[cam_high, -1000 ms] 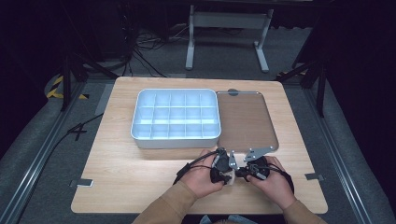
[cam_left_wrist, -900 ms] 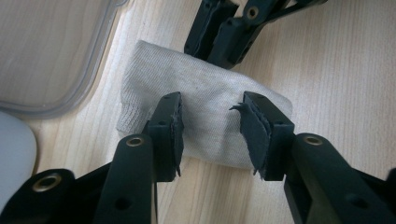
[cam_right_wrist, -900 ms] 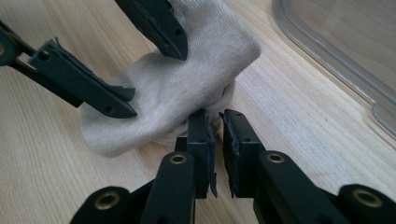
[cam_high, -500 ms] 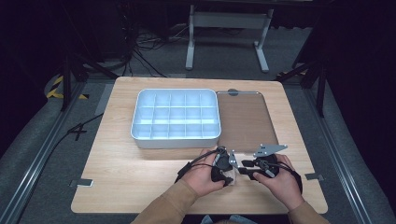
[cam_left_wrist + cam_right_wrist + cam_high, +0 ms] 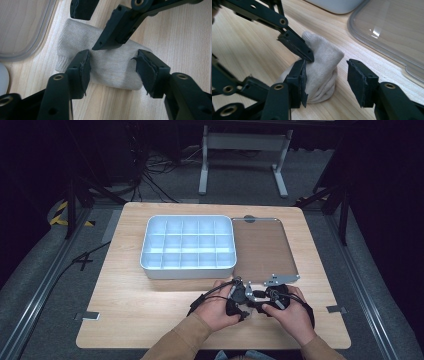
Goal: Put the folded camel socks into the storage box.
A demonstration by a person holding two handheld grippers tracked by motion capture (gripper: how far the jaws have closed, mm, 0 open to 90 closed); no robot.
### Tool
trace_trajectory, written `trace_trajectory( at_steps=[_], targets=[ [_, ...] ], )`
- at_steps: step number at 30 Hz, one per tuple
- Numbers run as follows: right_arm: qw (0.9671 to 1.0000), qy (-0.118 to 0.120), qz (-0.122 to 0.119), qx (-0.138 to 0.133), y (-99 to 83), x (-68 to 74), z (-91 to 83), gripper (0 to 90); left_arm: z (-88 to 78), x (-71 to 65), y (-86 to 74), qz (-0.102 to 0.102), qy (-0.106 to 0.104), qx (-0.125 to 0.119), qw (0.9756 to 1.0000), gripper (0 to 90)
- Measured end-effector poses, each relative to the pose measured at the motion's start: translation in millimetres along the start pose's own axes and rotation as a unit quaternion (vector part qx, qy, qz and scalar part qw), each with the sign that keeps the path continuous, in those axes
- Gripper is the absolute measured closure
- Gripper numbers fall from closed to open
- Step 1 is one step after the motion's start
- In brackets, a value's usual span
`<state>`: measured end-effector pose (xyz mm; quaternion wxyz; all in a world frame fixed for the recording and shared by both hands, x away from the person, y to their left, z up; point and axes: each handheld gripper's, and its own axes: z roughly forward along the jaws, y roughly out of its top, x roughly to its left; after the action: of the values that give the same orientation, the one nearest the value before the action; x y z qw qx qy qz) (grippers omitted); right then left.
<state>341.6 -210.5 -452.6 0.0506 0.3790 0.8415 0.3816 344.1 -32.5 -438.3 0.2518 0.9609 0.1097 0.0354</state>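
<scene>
Since a second ago, both tools have just been opening, and the right hand has slid back in beside the left one.

In the high view, the left tool (image 5: 239, 296) and the right tool (image 5: 267, 298) sit close together at the near edge of the desk (image 5: 125, 310). The white tray with many boxes (image 5: 187, 244) and its clear lid (image 5: 262, 247) lie farther off.

In the left gripper view, the rolled sock (image 5: 110, 67) lies on the desk between the open jaws. The pads do not press on it.

In the right gripper view, the sock (image 5: 322, 72) leans on one pad, and the other pad stands apart, so nothing is held.

I think the sock roll has just been let go. Next, one tool should pinch it and lift it to a box in the tray.
</scene>
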Motion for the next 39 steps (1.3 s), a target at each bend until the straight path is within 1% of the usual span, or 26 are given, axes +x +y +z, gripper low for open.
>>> trace_trajectory(
  at_steps=[2,3,6,9,13,17,19,21,25,28,32,34,36,37,39],
  targets=[
    [1.0000,-0.001,0.001,0.002,-0.3,-0.6,0.9,49.5,0.0,0.1,-0.2,0.001,0.000,0.000,1.0000,43.7],
    [1.0000,-0.001,0.004,0.006,-1.0,-1.4,3.0,47.9,-0.2,0.0,-0.6,0.000,0.000,0.003,1.0000,43.2],
    [0.9998,-0.001,0.010,0.014,-2.0,-2.1,6.2,47.4,-0.3,0.2,-0.9,-0.001,0.001,0.007,1.0000,41.8],
    [0.9997,0.004,0.014,0.021,-2.7,-3.4,10.3,47.2,0.6,1.1,-2.2,-0.004,0.002,0.003,1.0000,41.1],
    [0.9991,0.017,0.025,0.031,-2.3,-5.4,13.9,48.3,0.4,1.3,-3.0,-0.007,0.005,0.010,0.9999,38.5],
    [0.9986,0.025,0.028,0.036,-1.9,-4.7,15.8,51.2,0.4,1.0,-4.1,-0.007,0.008,0.008,0.9999,37.8],
    [0.9982,0.031,0.034,0.038,-2.0,-5.4,16.5,53.3,0.6,0.5,-5.4,-0.011,0.009,0.005,0.9999,37.5],
    [0.9977,0.038,0.040,0.040,-2.2,-5.6,16.8,56.6,0.1,0.7,-6.0,-0.009,0.010,0.006,0.9999,37.2],
    [0.9971,0.042,0.050,0.040,-2.8,-4.7,17.3,60.0,0.2,0.3,-7.2,-0.012,0.012,0.002,0.9999,36.6],
    [0.9965,0.048,0.054,0.042,-2.2,-4.6,17.2,64.3,-0.1,0.0,-7.8,-0.014,0.013,0.003,0.9998,36.4],
    [0.9965,0.054,0.047,0.043,-0.9,-3.2,16.7,71.6,-1.1,0.7,-10.0,-0.019,0.012,0.000,0.9997,36.3],
    [0.9966,0.055,0.046,0.042,-0.7,-3.0,16.9,72.5,-2.0,0.8,-10.7,-0.022,0.011,0.000,0.9997,36.1],
    [0.9968,0.055,0.042,0.041,-0.2,-2.8,16.6,74.4,-3.5,1.2,-11.8,-0.030,0.011,0.004,0.9995,35.8],
    [0.9969,0.054,0.039,0.042,0.2,-2.2,16.2,75.3,-4.3,1.1,-12.4,-0.031,0.013,0.005,0.9994,35.5],
    [0.9973,0.052,0.032,0.041,1.6,-1.1,15.5,76.8,-7.6,1.0,-13.9,-0.026,0.017,0.008,0.9995,35.1]
  ],
)
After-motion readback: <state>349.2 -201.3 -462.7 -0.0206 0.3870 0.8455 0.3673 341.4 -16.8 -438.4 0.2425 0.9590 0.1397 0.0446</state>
